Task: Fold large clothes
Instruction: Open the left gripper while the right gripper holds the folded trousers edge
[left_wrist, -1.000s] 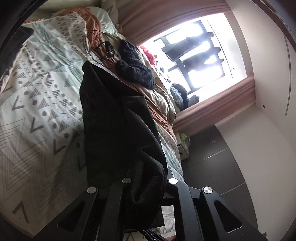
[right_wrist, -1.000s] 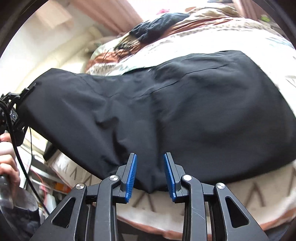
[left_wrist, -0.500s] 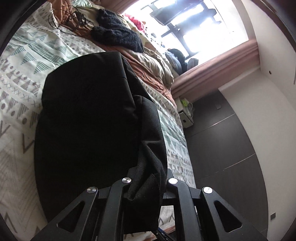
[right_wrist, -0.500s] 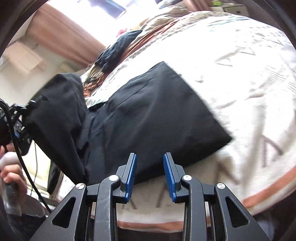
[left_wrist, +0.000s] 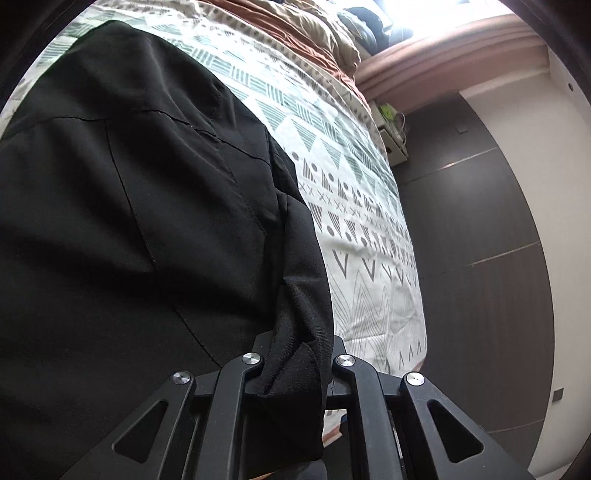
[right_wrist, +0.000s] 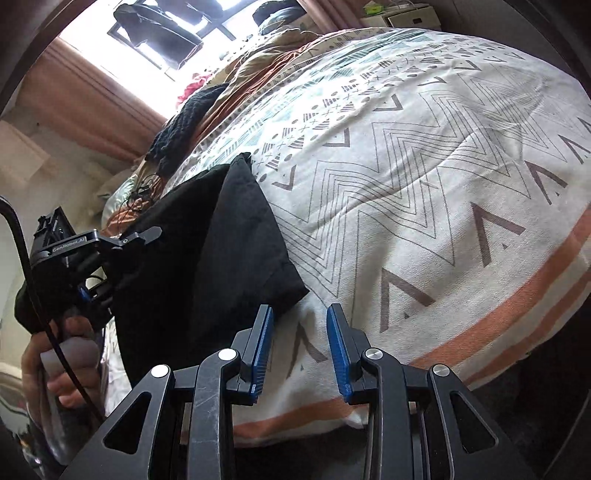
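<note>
On the bed (right_wrist: 424, 184), black garment (left_wrist: 129, 221) hides left gripper (left_wrist: 295, 369) tips

The folded garment (right_wrist: 207, 258) lies on the bedspread (right_wrist: 424, 184), a knitted item (right_wrist: 184, 122) behind it.

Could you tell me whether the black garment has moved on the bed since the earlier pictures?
Yes. In the right wrist view the black garment has been drawn leftward off the patterned bedspread, toward the left gripper, which grips it.
</note>
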